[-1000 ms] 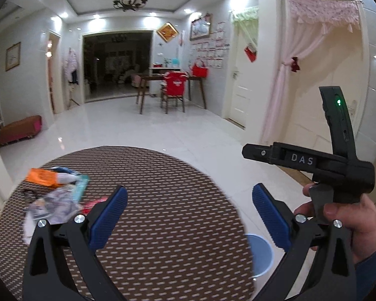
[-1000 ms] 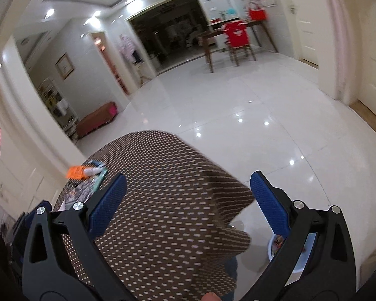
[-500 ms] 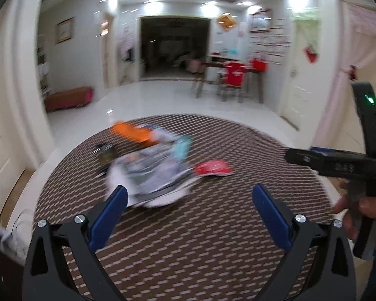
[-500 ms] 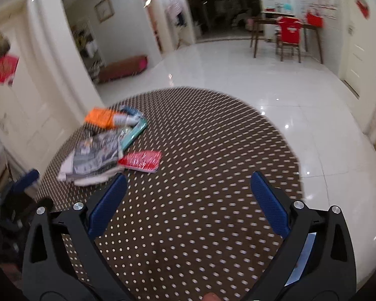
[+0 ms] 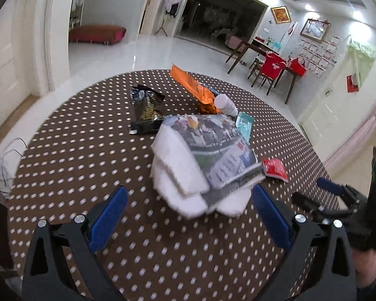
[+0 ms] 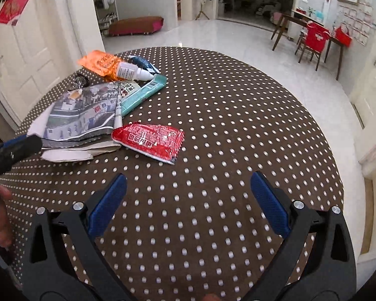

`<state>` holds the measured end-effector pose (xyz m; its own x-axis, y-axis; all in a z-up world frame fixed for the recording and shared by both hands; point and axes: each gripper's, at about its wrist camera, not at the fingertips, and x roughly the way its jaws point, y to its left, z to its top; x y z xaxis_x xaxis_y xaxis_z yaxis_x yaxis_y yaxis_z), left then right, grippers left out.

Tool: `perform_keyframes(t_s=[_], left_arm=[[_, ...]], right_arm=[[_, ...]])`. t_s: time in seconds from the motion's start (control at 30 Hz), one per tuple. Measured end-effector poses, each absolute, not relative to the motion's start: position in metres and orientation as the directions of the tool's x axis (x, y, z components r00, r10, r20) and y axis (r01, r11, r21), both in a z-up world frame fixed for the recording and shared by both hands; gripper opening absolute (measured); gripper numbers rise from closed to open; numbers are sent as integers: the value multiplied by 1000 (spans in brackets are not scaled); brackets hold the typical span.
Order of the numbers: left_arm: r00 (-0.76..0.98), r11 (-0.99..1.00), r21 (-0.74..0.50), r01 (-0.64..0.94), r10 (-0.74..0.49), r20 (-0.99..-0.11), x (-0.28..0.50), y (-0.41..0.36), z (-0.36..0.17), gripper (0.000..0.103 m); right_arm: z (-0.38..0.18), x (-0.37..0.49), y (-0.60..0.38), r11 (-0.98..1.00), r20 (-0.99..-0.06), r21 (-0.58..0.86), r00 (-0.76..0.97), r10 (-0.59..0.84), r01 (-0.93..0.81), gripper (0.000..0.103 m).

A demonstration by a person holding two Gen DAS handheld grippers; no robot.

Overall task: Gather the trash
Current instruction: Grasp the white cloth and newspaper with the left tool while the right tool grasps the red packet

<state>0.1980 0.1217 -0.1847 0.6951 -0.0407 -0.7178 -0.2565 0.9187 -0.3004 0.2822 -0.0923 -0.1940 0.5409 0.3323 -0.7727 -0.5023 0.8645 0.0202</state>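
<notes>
A pile of trash lies on a round brown dotted table [image 5: 70,155] [image 6: 238,125]. It holds folded newspaper over white paper [image 5: 208,150] [image 6: 85,118], a red wrapper [image 5: 275,169] [image 6: 150,141], an orange packet [image 5: 193,87] [image 6: 99,64], a white bottle [image 5: 225,105] [image 6: 132,72], a teal box [image 5: 244,125] [image 6: 143,94] and a black packet [image 5: 146,107]. My left gripper [image 5: 190,215] is open, just short of the newspaper; it also shows in the right wrist view [image 6: 17,148]. My right gripper [image 6: 188,200] is open, empty, near the red wrapper; it also shows in the left wrist view [image 5: 338,200].
Glossy white floor surrounds the table. A wooden table with a red chair [image 6: 313,37] stands far back right. A low red bench [image 5: 97,33] sits by the far left wall. White cables [image 5: 2,160] hang off the table's left edge.
Both grippers have swung left and tilted down toward the trash pile, which now sits closer and more central in both views. Both stay open.
</notes>
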Motion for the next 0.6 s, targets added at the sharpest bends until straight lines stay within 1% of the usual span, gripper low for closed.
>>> perform_keyframes(t_s=[0.03, 0.07, 0.1, 0.13, 0.17, 0.2, 0.27, 0.3, 0.33, 0.37, 0.4, 0.47, 0.5, 0.6], left_arm=[[695, 916, -311, -251, -54, -717, 204, 120, -186, 95], [696, 915, -321, -245, -64, -716, 208, 120, -187, 89], [688, 914, -326, -242, -75, -722, 213, 119, -189, 70], [674, 910, -331, -248, -83, -734, 219, 119, -192, 56], [669, 905, -343, -253, -92, -737, 223, 119, -194, 48], [669, 900, -358, -248, -108, -735, 227, 120, -197, 37], [680, 896, -372, -243, -116, -724, 231, 120, -198, 31], [686, 895, -379, -234, -124, -717, 232, 119, -196, 19], [690, 898, -378, -225, -127, -712, 234, 117, -195, 15], [699, 901, -374, -218, -123, -705, 234, 116, -192, 14], [709, 907, -369, -203, -124, -694, 234, 114, -188, 11], [725, 914, -364, -178, -128, -677, 232, 111, -182, 9], [733, 918, -359, -168, -127, -669, 230, 110, -179, 8], [762, 933, -334, -133, -119, -637, 222, 105, -167, 5]], right_arm=[[-196, 285, -89, 862, -775, 12, 540, 328, -506, 97], [-198, 289, -84, 857, -777, -3, 541, 322, -515, 97], [-199, 292, -80, 851, -777, -13, 541, 322, -525, 97], [-200, 295, -76, 847, -778, -17, 540, 323, -532, 97], [-201, 300, -72, 841, -779, -24, 537, 323, -541, 97], [-204, 305, -65, 832, -785, -30, 528, 323, -554, 97], [-204, 314, -59, 813, -789, -12, 504, 350, -583, 96], [-204, 318, -56, 804, -788, -7, 498, 362, -595, 95], [-204, 320, -53, 794, -788, -1, 490, 373, -608, 89], [-204, 323, -50, 783, -788, 9, 477, 388, -621, 78], [-202, 325, -49, 772, -778, 23, 474, 413, -635, 53], [-201, 328, -52, 782, -776, 19, 485, 405, -623, 38], [-200, 328, -54, 781, -774, 36, 477, 416, -623, 34], [-198, 324, -67, 781, -764, 83, 464, 449, -619, 30]])
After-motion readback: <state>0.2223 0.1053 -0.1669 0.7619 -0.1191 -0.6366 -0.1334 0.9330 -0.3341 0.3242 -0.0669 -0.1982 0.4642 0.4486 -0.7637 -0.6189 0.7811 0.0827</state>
